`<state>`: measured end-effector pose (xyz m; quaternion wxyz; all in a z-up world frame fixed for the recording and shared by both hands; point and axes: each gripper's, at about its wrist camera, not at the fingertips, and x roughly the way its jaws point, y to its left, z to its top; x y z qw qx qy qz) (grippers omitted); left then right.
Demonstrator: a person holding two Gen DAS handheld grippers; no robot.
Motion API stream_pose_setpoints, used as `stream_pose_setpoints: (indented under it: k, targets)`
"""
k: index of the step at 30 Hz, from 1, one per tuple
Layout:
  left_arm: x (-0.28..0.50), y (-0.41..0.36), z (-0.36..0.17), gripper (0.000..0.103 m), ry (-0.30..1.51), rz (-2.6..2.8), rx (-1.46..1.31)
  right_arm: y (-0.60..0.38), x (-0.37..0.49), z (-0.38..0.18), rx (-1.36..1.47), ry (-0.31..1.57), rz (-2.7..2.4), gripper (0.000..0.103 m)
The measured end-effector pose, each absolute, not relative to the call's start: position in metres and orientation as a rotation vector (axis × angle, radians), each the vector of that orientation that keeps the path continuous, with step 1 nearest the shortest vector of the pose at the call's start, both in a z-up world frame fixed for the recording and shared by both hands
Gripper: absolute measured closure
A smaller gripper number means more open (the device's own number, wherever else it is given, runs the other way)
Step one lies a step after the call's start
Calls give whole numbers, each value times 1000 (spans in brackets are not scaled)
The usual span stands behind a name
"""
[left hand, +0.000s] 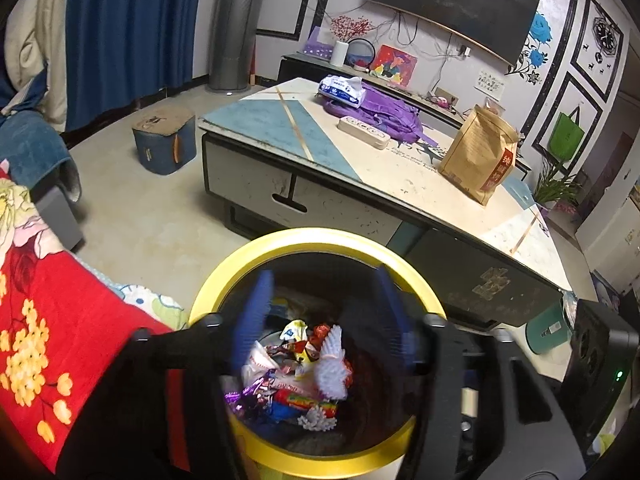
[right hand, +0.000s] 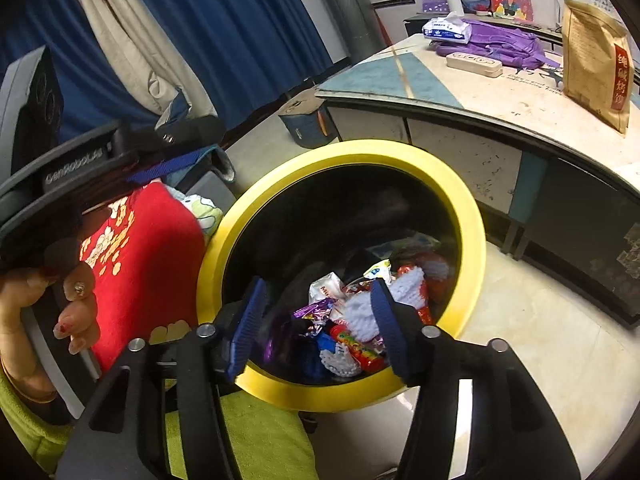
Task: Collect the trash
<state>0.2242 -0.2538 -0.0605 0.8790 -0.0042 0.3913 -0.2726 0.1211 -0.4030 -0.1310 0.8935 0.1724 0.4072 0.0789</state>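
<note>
Trash [left hand: 296,368] fills yellow-rimmed bin [left hand: 320,240] beside table [left hand: 280,120].

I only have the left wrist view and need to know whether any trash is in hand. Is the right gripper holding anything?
Observer: No. The right gripper is open, with nothing between its fingers.
Operator: Where is it?
Observer: It reaches over the near rim of the yellow-rimmed bin, pointing down at the wrappers inside.
Operator: Can you see my left gripper from there?
Observer: Yes. The left gripper shows left of the bin, held by a hand with painted nails.
</note>
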Motion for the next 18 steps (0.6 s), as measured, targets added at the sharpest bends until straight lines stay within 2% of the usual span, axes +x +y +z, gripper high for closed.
stream_pose_setpoints:
  k: [1,5,7,10,13,15,18]
  targets:
    - [223,-252,-60,40,816,-560,-3,-404,120,-130,353,841,157,45]
    - [218,-242,-55,39,814,-543,2,-405,114,-120,333,815,138,33]
    - [214,-235,-51,38,808,-526,10,-405,108,-111,332,784,141,30]
    - [208,-221,-46,11,798,-510,2,-399,101,-98,303,748,144,19]
    - [197,-204,-39,11,782,-504,-7,-389,93,-84,254,716,158,16]
    - [188,-192,-33,11,768,-492,-17,-380,89,-77,229,703,160,8]
    - [176,-173,-27,11,750,-459,-27,-369,83,-68,220,692,177,7]
